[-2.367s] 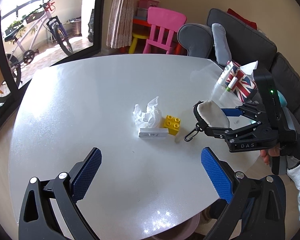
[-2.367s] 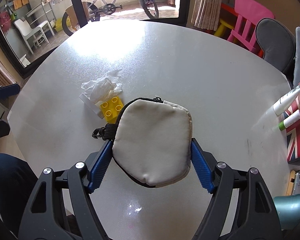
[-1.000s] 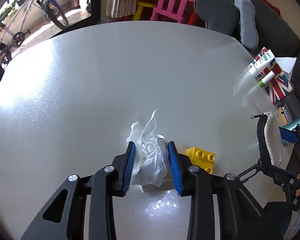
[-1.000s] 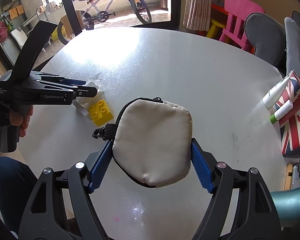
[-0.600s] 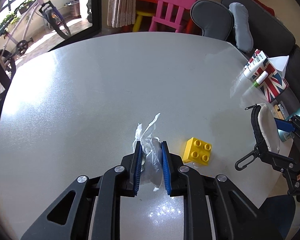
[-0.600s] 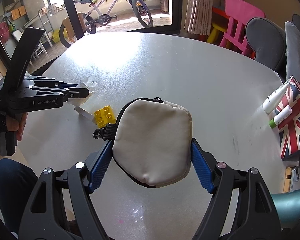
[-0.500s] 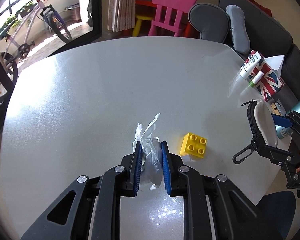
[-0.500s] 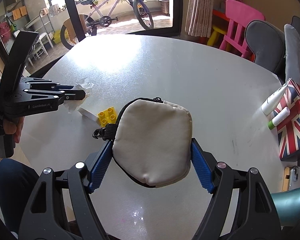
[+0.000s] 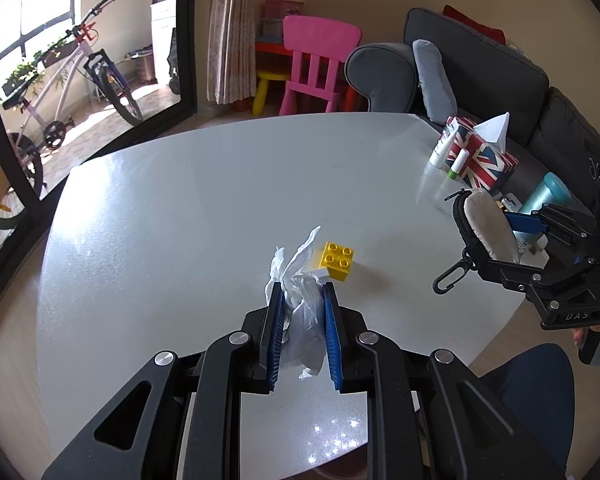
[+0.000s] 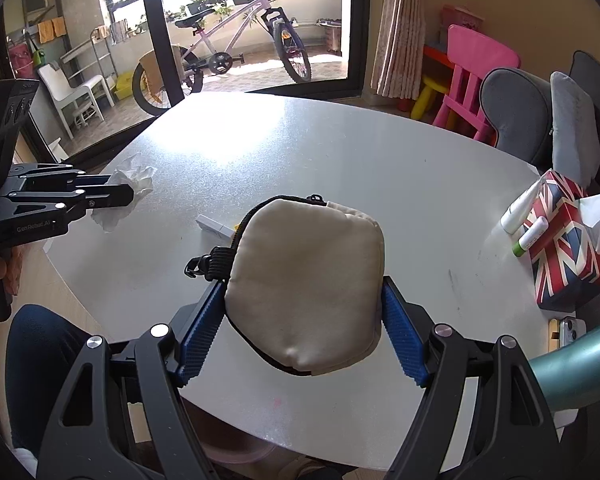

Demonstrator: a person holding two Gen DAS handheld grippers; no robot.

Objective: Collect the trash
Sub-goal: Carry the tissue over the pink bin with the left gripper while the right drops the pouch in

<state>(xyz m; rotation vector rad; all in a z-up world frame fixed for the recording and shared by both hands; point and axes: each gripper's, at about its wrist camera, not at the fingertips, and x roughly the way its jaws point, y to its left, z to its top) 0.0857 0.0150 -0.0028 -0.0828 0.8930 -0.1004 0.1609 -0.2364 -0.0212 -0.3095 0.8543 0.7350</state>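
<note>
A crumpled white tissue (image 9: 300, 264) hangs clear of the white table (image 9: 180, 220), with my left gripper (image 9: 302, 288) shut on it. In the right wrist view the left gripper (image 10: 128, 194) is at the far left, over the table's edge, with the tissue (image 10: 134, 178) sticking out past its tips. My right gripper (image 10: 302, 284) is shut on a cream zip pouch (image 10: 304, 280) with a black clip. The left wrist view has that pouch (image 9: 488, 228) at the right, held above the table's edge.
A yellow toy brick (image 9: 336, 261) and a white strip (image 10: 214, 226) lie mid-table. At the right edge stand a Union Jack tissue box (image 10: 568, 248), two tubes (image 10: 518, 208), a teal bottle (image 9: 544, 196) and a phone (image 10: 568, 330). The person's knee (image 10: 40, 344) is below the near edge.
My left gripper closed on the tissue and lifted it up and back from the brick. The right gripper rose a little with the pouch still in it.
</note>
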